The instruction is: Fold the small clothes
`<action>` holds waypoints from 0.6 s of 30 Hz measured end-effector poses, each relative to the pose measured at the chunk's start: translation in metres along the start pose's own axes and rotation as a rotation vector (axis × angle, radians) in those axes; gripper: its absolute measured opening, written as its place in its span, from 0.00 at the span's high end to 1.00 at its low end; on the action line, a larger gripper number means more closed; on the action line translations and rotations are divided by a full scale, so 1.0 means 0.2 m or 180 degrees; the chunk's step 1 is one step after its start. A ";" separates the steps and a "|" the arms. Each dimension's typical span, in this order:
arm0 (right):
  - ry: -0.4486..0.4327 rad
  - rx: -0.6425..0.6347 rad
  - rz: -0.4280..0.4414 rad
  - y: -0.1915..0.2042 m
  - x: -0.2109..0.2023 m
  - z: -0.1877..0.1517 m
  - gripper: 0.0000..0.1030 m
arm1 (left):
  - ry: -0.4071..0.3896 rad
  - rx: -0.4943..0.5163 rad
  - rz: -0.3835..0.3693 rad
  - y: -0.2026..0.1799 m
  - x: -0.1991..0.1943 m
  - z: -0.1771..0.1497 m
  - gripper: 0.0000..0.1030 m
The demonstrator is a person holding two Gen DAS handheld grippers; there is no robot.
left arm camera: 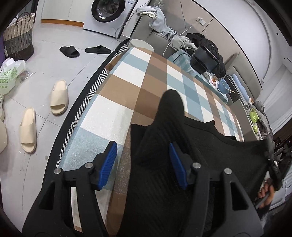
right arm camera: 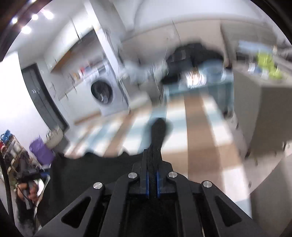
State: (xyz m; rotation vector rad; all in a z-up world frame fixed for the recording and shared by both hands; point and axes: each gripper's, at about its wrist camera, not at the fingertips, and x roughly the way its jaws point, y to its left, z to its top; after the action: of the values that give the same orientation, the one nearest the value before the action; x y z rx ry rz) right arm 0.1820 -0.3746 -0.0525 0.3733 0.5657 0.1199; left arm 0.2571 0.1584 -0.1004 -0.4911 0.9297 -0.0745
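A black ribbed garment (left arm camera: 175, 138) lies on the brown, white and blue checked surface (left arm camera: 113, 113), with one narrow part reaching toward the far side. My left gripper (left arm camera: 143, 160) is open. The garment's left edge runs between its blue pads (left arm camera: 109, 160), which do not press on it. In the blurred right wrist view my right gripper (right arm camera: 152, 155) is shut on a fold of the black garment (right arm camera: 158, 131), which sticks out ahead of the fingertips. That gripper lifts the cloth's right corner at the edge of the left wrist view, where a hand (left arm camera: 265, 194) holds it.
Beige slippers (left arm camera: 59, 97) and black slippers (left arm camera: 70, 52) lie on the tiled floor left of the surface. A woven basket (left arm camera: 19, 39) and a washing machine (left arm camera: 109, 12) stand farther off. Clothes (left arm camera: 160, 20), a black bag (left arm camera: 205, 60) and a blue bowl (left arm camera: 225, 86) crowd the far right side.
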 end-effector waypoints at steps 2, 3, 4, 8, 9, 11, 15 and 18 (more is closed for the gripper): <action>0.0050 0.0187 -0.0179 -0.05 -0.01 0.02 0.95 | 0.0010 -0.0024 -0.0016 0.01 0.02 0.01 0.46; 0.0183 0.0321 -0.0309 -0.09 0.03 0.02 0.95 | 0.0018 -0.0036 -0.0025 0.01 0.02 0.01 0.46; 0.0346 0.0432 -0.0398 -0.13 0.08 0.01 0.95 | 0.0025 -0.0042 -0.0028 0.01 0.03 0.01 0.46; 0.0858 0.0574 -0.0584 -0.20 0.25 -0.07 0.91 | 0.0075 -0.0027 0.0016 0.01 0.06 0.02 0.46; 0.0872 0.0582 -0.0601 -0.20 0.26 -0.09 0.87 | 0.0081 -0.0004 0.0029 0.00 0.07 0.02 0.46; 0.0910 0.0636 -0.0529 -0.21 0.27 -0.11 0.77 | 0.0080 0.0075 0.0084 -0.03 0.09 0.03 0.46; 0.0945 0.0637 -0.0429 -0.23 0.26 -0.15 0.64 | 0.0111 0.0269 0.0120 -0.12 0.15 0.06 0.46; 0.0944 0.0655 -0.0369 -0.24 0.27 -0.17 0.63 | 0.0094 0.0392 0.0154 -0.17 0.20 0.08 0.46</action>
State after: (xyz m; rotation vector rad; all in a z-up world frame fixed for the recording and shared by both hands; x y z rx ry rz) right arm 0.2091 -0.3968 -0.1232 0.5259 0.8950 0.0044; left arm 0.2988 0.1241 -0.1074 -0.3542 0.9591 -0.0948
